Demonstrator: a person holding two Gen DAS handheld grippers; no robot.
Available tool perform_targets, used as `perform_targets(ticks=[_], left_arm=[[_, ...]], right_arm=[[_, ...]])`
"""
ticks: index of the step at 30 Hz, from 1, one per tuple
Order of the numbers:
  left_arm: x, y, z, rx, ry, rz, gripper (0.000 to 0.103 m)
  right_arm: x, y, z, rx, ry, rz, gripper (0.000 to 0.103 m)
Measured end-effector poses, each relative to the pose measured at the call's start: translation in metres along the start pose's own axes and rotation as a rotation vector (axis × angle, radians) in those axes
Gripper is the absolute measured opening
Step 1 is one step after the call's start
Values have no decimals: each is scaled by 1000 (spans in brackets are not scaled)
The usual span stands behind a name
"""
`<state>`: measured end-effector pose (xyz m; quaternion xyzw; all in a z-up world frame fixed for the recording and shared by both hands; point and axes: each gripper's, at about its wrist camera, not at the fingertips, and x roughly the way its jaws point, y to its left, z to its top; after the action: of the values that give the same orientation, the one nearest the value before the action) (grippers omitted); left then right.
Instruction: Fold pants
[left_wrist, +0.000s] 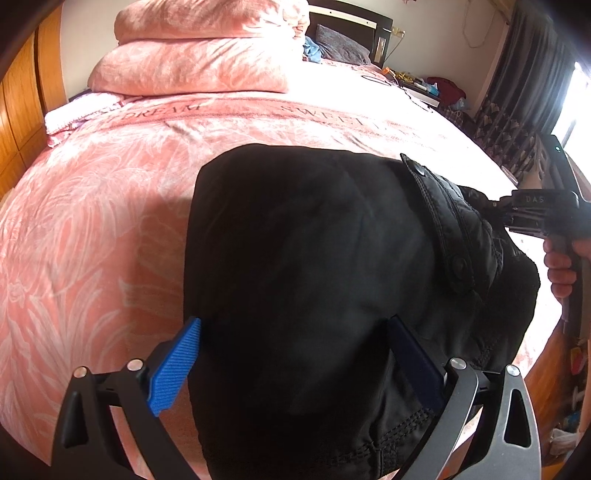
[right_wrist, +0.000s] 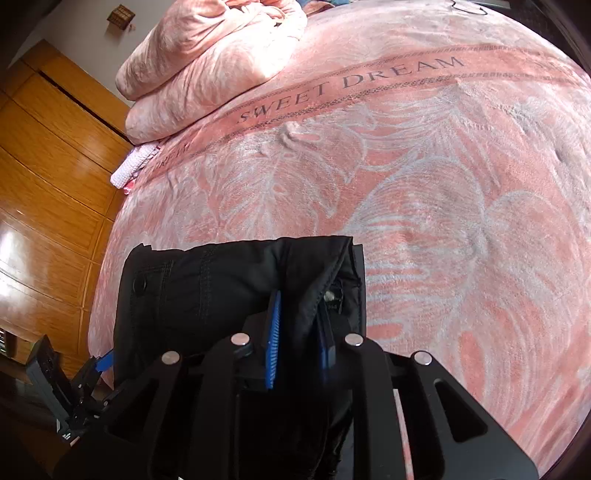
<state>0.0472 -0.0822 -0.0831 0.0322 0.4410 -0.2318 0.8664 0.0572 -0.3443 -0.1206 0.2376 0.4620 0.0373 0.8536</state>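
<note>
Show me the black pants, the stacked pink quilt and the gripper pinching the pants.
Black pants (left_wrist: 295, 240), left wrist view, flat top fabric.
Stacked pink quilt (left_wrist: 192, 66), left wrist view, lower fold.
Right gripper (right_wrist: 299, 332), right wrist view, between its fingertips.

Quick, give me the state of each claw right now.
Left claw: open, its blue pads standing wide on either side of the black pants, not pressing them.
Right claw: shut on a fold of the pants' edge.
</note>
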Motion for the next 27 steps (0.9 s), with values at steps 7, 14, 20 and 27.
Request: perform_targets(ticks=[7,14,20,27], left_arm=[[-10,5,-5,-7,6,6,99],[-15,-6,-14,16,14,15,99],[-15,-10,-19,-2,16,31,99],[-12,-12,-20,6,23,30,99]], right_arm=[[-52,-8,-42,17,-43,45,50],[-67,-3,-92,0,6,94,50],[-52,9,-99,-29,37,87,35],[-57,15,-105,-66,53,16,31]])
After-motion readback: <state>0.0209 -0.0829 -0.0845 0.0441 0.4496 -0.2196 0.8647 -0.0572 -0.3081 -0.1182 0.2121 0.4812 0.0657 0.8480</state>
